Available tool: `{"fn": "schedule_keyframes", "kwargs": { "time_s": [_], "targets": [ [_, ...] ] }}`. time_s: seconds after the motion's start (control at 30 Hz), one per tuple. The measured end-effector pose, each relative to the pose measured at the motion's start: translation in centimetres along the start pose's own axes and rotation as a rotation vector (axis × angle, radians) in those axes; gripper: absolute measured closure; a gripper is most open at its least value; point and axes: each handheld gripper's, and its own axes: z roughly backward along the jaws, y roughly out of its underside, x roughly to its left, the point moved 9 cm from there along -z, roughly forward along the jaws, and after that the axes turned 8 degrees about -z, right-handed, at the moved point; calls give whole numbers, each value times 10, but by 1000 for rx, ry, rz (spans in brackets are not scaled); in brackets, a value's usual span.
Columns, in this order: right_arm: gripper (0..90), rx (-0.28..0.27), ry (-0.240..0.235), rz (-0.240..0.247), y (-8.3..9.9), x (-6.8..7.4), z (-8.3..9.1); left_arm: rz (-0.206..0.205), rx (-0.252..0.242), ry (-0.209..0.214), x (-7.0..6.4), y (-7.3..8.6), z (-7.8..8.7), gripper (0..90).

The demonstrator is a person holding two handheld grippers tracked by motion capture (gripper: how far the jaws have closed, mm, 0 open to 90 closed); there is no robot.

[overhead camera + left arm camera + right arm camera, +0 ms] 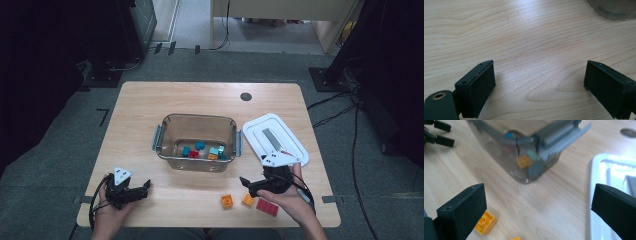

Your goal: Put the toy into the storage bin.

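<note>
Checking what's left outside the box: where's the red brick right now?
In the high view the red brick lies on the table's near edge, right side, just right of two orange bricks and beside the right tool.

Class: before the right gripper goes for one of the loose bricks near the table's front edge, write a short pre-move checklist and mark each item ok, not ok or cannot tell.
1. Right gripper open: ok, jaws wide apart.
2. Left gripper empty and clear of the bricks: ok.
3. Container open: ok, white lid lies beside it.
4. Orange brick unobstructed: ok.
5. Red brick reachable: cannot tell, partly under the hand.
6. Room left in the container: ok.
</note>
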Motion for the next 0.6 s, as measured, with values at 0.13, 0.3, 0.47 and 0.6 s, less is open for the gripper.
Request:
{"fn": "schedule_keyframes", "kwargs": {
  "time_s": [0.13, 0.3, 0.47, 0.6],
  "targets": [
    [0, 24, -20, -40, 20, 1, -12, 0, 0, 0, 0, 0, 0, 100],
    [0, 72, -33, -17, 34, 13, -26, 0, 0, 0, 0, 0, 0, 100],
    [70, 109, -61, 55, 45, 37, -40, 0, 0, 0, 0, 0, 0, 100],
    [150, 132, -107, 113, 53, 56, -46, 0, 0, 0, 0, 0, 0, 99]
  ]
}}
